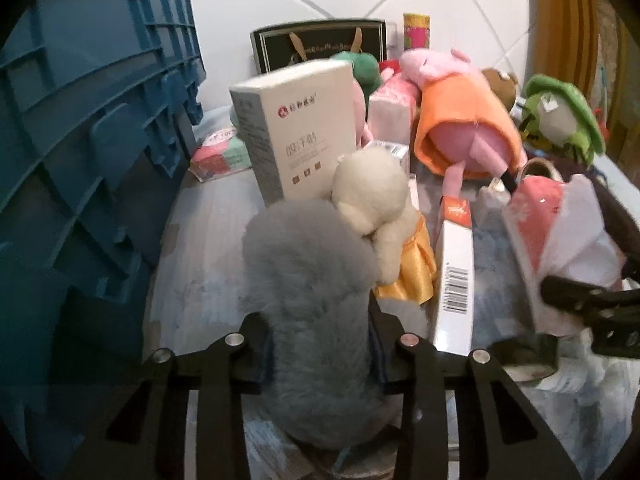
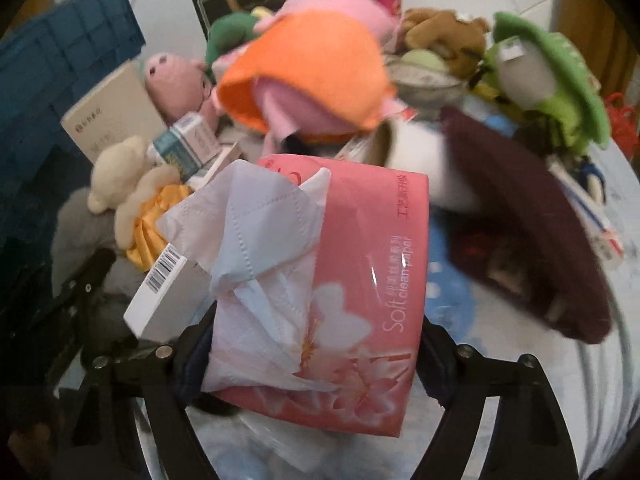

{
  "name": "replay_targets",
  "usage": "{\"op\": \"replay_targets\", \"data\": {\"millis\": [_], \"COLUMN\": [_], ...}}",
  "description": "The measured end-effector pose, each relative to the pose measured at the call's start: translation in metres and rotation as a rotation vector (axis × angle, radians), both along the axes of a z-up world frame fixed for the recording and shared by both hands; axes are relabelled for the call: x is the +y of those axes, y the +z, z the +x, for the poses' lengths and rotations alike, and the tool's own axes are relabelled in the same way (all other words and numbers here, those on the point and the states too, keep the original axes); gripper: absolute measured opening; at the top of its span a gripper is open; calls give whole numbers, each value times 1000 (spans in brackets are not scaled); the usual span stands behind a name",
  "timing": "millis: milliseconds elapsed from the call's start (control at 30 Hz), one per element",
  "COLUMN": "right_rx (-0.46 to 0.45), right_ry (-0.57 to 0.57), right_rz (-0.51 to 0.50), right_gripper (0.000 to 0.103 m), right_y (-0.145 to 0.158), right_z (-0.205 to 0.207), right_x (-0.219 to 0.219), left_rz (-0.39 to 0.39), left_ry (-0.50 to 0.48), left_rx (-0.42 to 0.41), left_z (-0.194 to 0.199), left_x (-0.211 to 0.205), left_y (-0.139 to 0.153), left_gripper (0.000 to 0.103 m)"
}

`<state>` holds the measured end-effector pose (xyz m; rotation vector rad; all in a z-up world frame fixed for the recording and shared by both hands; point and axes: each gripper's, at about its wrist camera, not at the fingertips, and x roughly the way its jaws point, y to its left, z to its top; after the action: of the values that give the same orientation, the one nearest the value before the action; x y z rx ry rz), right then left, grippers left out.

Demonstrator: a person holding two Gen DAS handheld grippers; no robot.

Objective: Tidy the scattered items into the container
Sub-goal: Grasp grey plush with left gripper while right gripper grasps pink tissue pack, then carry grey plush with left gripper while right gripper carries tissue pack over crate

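Beside the blue crate [image 1: 92, 128], the left gripper [image 1: 320, 344] clamps a grey plush toy [image 1: 308, 280]; the right gripper [image 2: 316, 344] squeezes a pink tissue pack [image 2: 332, 280].

The grey plush [image 1: 312, 300] hides the left tool's [image 1: 320, 344] pads. Left of it, the blue crate [image 1: 92, 120] runs off-frame. The tissue pack [image 2: 340, 280] covers the right tool's [image 2: 316, 352] fingertips.

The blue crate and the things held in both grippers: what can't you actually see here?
- Blue crate, left wrist view: only its outer wall shows; the inside is cut off.
- Grey plush toy in the left gripper: its fur hides its face and the fingertips.
- Pink tissue pack in the right gripper: hides the fingertips.
- Box print: too blurred to read.
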<state>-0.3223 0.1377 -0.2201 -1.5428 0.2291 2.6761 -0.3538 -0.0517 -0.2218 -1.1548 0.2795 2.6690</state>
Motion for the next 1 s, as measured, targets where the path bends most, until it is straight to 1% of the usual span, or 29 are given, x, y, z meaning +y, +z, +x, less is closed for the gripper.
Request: {"op": "replay_targets", "data": {"millis": [67,167,300,433,567,667,767,833,933,1000], "right_rx": [35,87,168,249,336,404,444,458,483,510], "right_ry": [7,4,4,7,22,41,93,135,172,192], "right_rz": [26,24,53,77,80,71,61,66,68,72], "right_gripper": [83,83,83,83,83,83,83,83,83,83], "right_y": [12,32,66,100,135,159,178,190,207,219], "right_z": [10,24,42,61,81,93,104,108,115,122], "right_x": [8,17,18,17,14,18,19,19,19,19], "left_rz": [3,10,12,20,19,18,0,6,-16,-7], "left_ry": [-2,-9,-39,-66,-88,-82,-60,-39,-13,11], "left_rx": [20,52,110,180,262,318,376,418,478,512], "left_z": [7,18,34,53,78,95,112,125,141,155], "left_x": [1,3,12,19,23,25,31,35,44,46], "left_y": [5,15,36,64,96,122,153,177,203,220], "left_gripper": [35,34,34,34,34,34,34,34,34,34]}}
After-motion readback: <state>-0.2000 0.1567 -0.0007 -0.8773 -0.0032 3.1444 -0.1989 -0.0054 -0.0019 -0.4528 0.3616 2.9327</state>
